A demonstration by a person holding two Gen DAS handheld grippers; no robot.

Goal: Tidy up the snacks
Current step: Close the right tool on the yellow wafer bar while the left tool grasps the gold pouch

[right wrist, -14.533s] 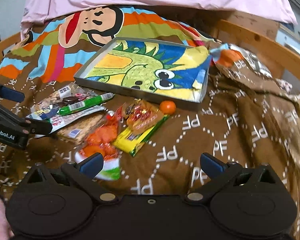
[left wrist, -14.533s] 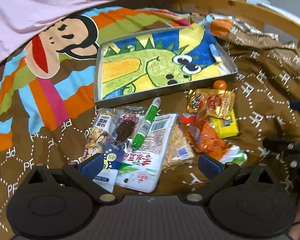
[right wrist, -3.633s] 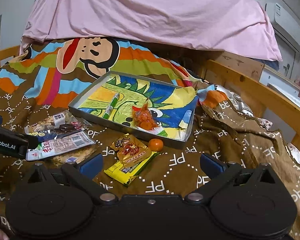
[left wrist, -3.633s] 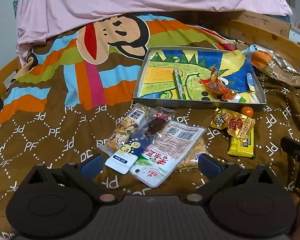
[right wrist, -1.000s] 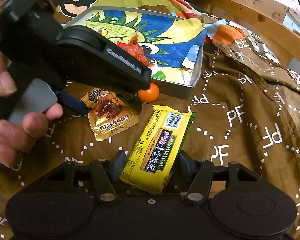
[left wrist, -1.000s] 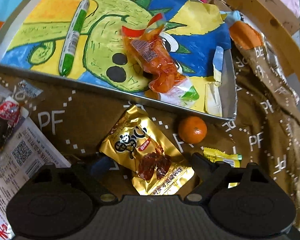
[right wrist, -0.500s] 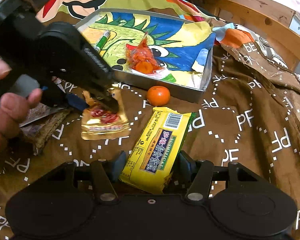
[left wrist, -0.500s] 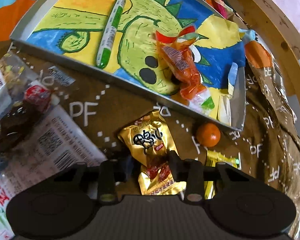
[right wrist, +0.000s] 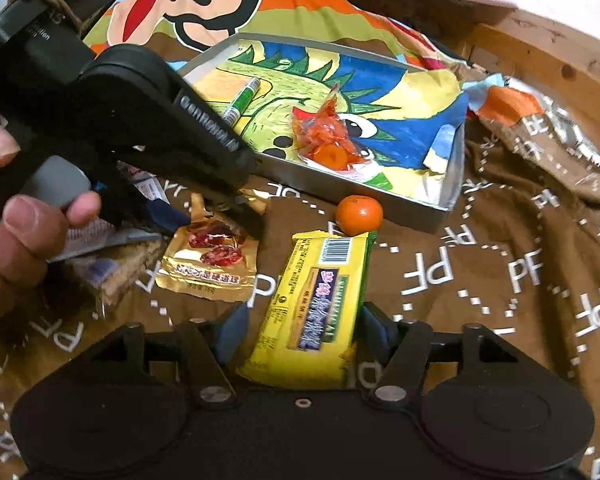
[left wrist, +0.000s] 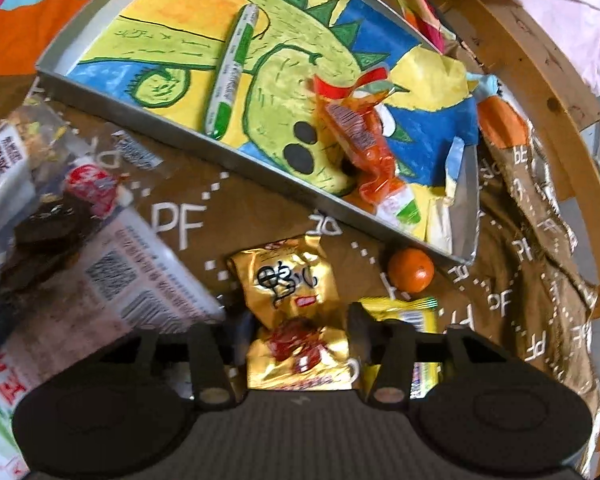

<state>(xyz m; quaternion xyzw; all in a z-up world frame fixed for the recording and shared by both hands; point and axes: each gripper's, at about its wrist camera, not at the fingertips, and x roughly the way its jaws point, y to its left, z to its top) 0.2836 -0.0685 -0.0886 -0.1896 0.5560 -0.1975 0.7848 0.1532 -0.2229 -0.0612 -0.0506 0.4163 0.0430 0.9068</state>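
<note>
My left gripper point(left wrist: 296, 320) is shut on the gold snack pouch point(left wrist: 290, 280), which is lifted off the brown blanket; the pouch also shows in the right wrist view point(right wrist: 210, 262) under the left gripper point(right wrist: 236, 216). My right gripper point(right wrist: 300, 328) is shut on the yellow snack bar point(right wrist: 320, 304), whose far end rests by the small orange point(right wrist: 359, 209). The metal tray point(right wrist: 440, 204) with a dinosaur drawing holds a green marker point(left wrist: 232, 72) and an orange candy bag point(left wrist: 364, 148).
Several flat snack packets point(left wrist: 100, 264) lie left of the gold pouch on the blanket. The orange point(left wrist: 411, 271) sits against the tray's near rim point(left wrist: 204, 156). A wooden bed rail point(left wrist: 552, 120) runs along the right. Crumpled foil point(right wrist: 572, 136) lies beyond the tray.
My left gripper has closed tighter on the gold pouch and raised it. My right gripper still holds the yellow bar, now lifted slightly toward the tray.
</note>
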